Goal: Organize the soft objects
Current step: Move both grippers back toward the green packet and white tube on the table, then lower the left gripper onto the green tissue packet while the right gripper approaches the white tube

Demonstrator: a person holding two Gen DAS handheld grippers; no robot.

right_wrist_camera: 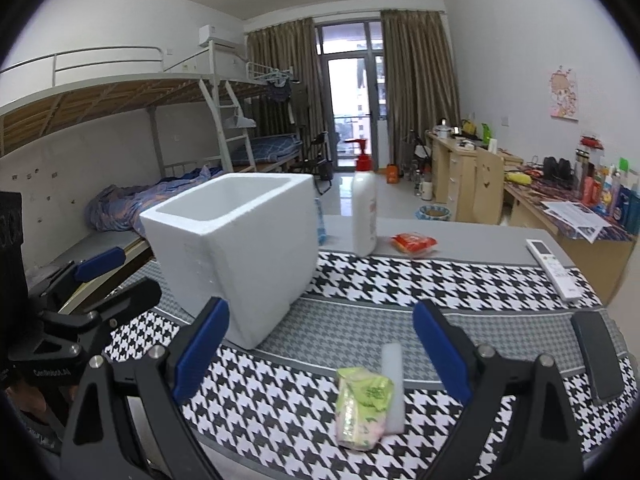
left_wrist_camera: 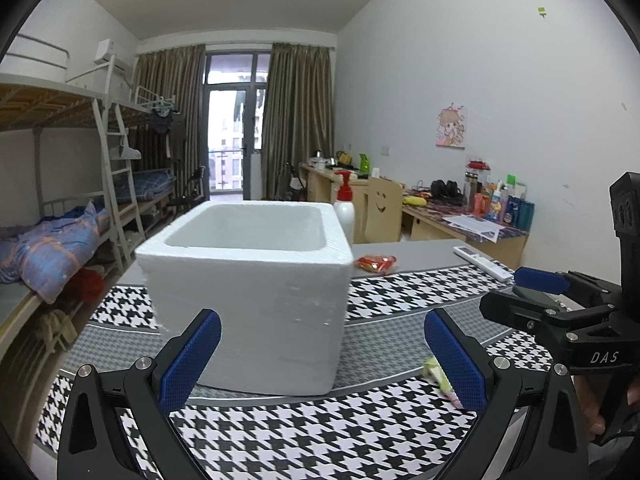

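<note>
Tissue pack (right_wrist_camera: 362,408) looks light and squashy; my right claw (right_wrist_camera: 320,354), jaws apart, should pinch its middle, probably gently.

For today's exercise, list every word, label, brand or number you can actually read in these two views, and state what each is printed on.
"DAS": white letters on the black body of the right tool, seen in the left wrist view.
Print on the left tool's body: too blurred.
Green packet, red packet, pump bottle, remote: print too small to read.
</note>
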